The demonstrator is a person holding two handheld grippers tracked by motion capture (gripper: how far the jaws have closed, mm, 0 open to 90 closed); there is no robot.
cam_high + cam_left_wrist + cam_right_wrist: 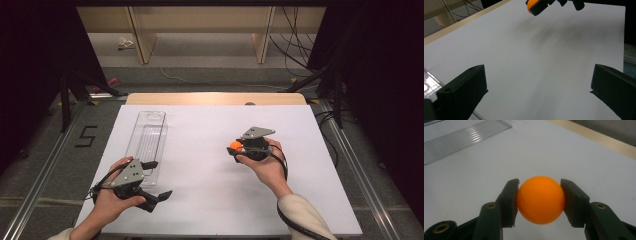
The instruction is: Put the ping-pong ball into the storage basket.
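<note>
Between the right gripper's closed jaws sits the orange ball; the clear tray lies leftward, beside the open left gripper.

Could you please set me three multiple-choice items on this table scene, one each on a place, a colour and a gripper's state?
1. Where does the clear plastic tray lie?
A. on the left part of the white sheet, by the left gripper
B. under the right gripper
C. on the floor

2. What colour is the ball?
A. white
B. orange
C. green

3. How do the right gripper's jaws stand?
A. wide open and empty
B. shut on the tray
C. shut on the ball

Answers:
1 A, the high view shows the tray beside the left hand.
2 B, the right gripper view shows it orange.
3 C, both pads press on the ball's sides.
</note>
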